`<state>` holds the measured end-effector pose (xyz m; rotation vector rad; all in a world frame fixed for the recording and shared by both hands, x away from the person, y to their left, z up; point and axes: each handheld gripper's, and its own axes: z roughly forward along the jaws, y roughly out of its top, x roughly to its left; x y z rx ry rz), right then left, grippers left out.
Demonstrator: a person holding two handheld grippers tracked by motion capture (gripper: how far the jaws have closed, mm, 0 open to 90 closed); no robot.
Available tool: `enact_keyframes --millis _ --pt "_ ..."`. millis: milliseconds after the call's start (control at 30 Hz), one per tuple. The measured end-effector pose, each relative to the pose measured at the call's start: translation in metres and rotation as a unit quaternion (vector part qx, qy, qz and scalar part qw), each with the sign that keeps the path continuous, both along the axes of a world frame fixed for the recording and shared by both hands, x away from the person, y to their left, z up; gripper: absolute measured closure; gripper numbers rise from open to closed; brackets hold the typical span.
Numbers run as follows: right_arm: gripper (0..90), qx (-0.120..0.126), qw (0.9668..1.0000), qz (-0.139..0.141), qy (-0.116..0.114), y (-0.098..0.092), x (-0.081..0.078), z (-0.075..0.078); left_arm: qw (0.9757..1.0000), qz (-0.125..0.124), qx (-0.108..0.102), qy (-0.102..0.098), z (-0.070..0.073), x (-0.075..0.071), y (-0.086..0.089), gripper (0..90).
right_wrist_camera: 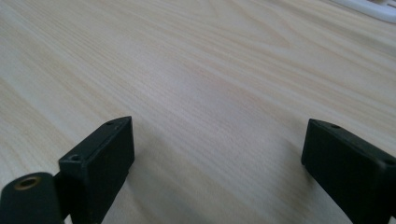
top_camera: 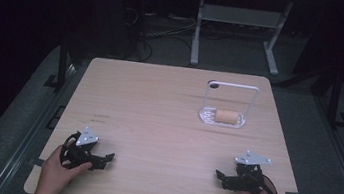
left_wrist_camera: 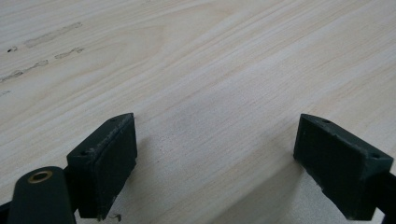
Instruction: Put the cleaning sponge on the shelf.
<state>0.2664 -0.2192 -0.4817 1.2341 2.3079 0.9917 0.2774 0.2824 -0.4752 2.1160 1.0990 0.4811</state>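
A tan cylinder-shaped roll lies on a small white rack with a tall wire handle, at the far right of the wooden table. My left gripper rests near the front left edge, held by a hand, jaws open toward the table's middle. My right gripper rests near the front right edge, also open, jaws pointing left. In the left gripper view the gripper has its jaws wide apart over bare wood. The right gripper likewise holds nothing in its own view.
Faint dark marks sit on the tabletop left of centre. Beyond the table's far edge stand a white metal frame and cables on a dark floor. A white edge shows at the top right of the right gripper view.
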Motion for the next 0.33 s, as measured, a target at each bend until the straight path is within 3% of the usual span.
enact_keyframes --millis 333 --pt "9.0 0.001 1.0000 -0.003 0.002 -0.0016 -0.0024 0.0000 1.0000 0.000 0.000 0.000 0.0000 0.0000 0.0000 12.8"
